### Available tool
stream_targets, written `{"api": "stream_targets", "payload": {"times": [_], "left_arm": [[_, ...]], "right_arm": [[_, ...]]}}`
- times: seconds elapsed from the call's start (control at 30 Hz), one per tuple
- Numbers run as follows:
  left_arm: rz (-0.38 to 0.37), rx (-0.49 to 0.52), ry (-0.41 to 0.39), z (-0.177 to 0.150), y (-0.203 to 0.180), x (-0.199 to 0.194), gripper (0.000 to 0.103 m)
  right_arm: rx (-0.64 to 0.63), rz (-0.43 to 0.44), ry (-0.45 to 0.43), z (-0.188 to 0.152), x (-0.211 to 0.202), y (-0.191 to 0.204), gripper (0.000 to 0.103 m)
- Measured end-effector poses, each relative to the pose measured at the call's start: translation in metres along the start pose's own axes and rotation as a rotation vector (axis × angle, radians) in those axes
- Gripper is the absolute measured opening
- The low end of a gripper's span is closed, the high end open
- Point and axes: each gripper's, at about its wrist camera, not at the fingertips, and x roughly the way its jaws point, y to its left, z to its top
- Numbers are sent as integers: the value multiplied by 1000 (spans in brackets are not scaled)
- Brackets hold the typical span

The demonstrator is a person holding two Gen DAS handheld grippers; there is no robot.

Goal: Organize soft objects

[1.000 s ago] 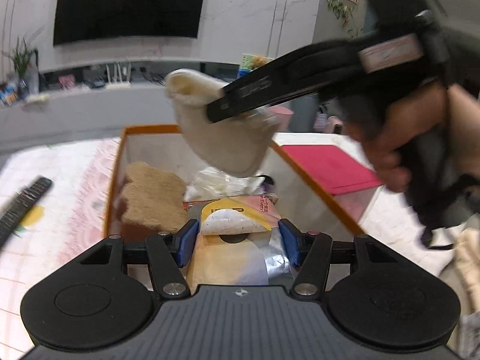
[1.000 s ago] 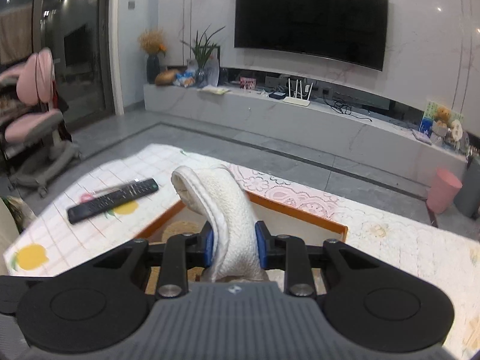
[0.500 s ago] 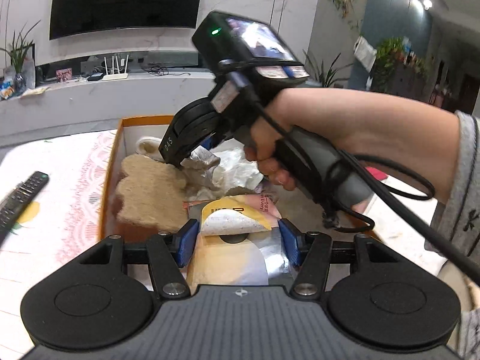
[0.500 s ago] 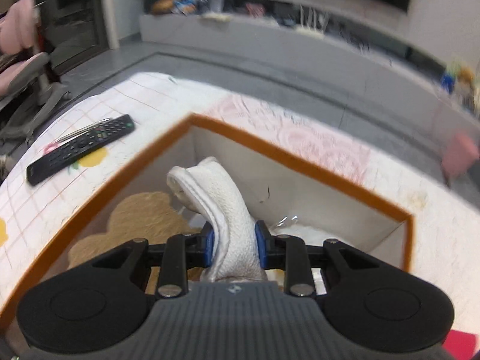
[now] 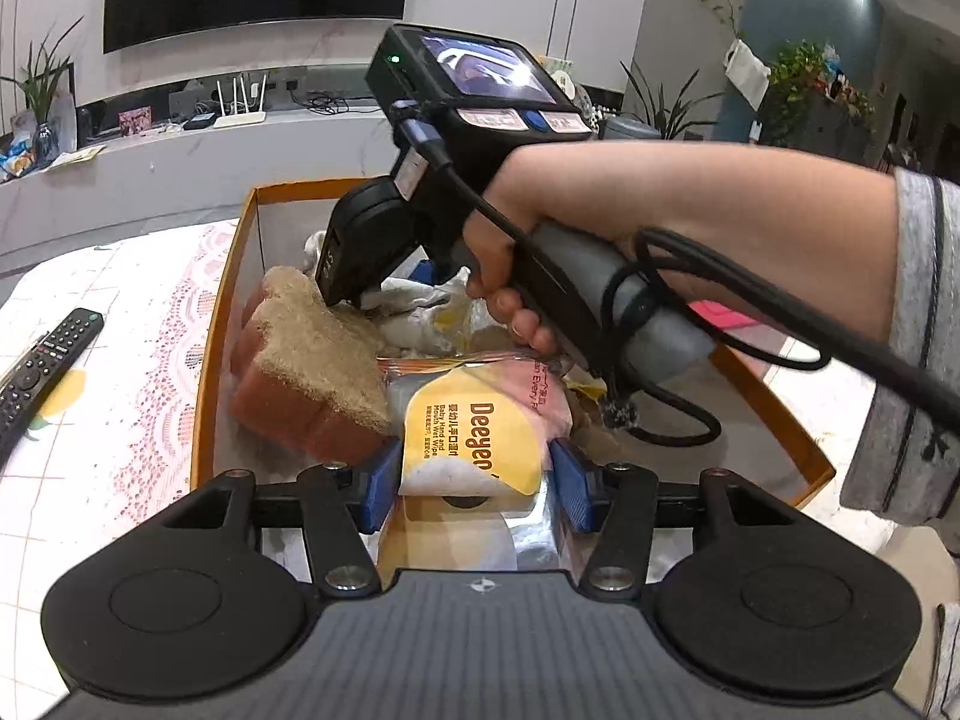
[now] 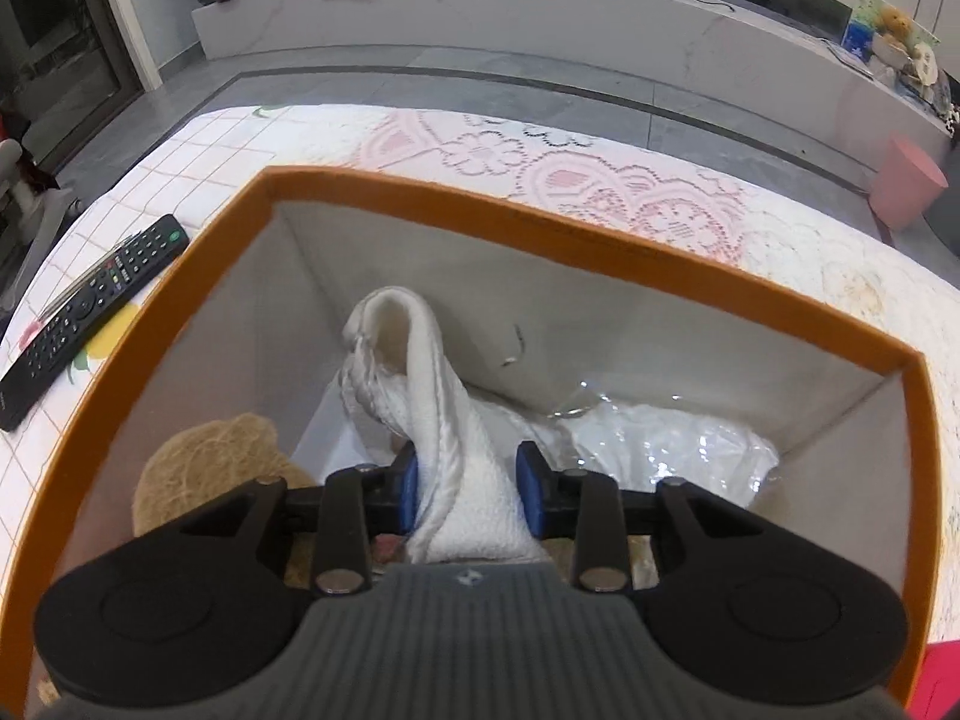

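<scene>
- Wipes packet (image 5: 480,444), yellow and pink with the word "Deeyeo" on it, sits nearest to the left camera, between the blue pads of the left gripper (image 5: 474,483). The pads stand about half open and close to its two sides; if they press on it I cannot tell.
- White towel (image 6: 456,450) is between the pads of the right gripper (image 6: 471,495), inside the orange box (image 6: 540,222). The jaws are opening at this moment; the left pad touches the cloth, and a small gap shows at the right pad.
- The towel rises from the pads and folds over at its top, near the far wall of the box.
- A brown sponge (image 5: 312,348) with an orange underside lies in the left part of the box, tilted.
- A clear plastic bag (image 6: 660,450) lies in the right far corner of the box.
- In the left view, the person's hand (image 5: 516,252) holds the right gripper's handle, pointing down into the box.
- The box stands on a table with a lace tablecloth (image 6: 540,162).
- A black remote control (image 6: 84,318) lies on the cloth, left of the box and apart from it.
- Farther away a pink bin (image 6: 906,189) stands on the floor.
</scene>
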Motion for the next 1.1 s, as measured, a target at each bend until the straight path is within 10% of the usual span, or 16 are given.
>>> {"api": "stream_targets", "payload": {"times": [0.13, 0.37, 0.6, 1.1], "left_arm": [[-14, 65, -65, 0, -4, -8, 91], [77, 186, -179, -4, -29, -17, 93], [270, 93, -300, 1, -34, -35, 91], [159, -140, -307, 23, -37, -88, 91]], "right_arm": [[-51, 11, -82, -3, -21, 0, 61], [-141, 7, -299, -2, -98, -5, 91], [-59, -33, -457, -11, -187, -20, 95], [-48, -287, -809, -205, -342, -35, 100]]}}
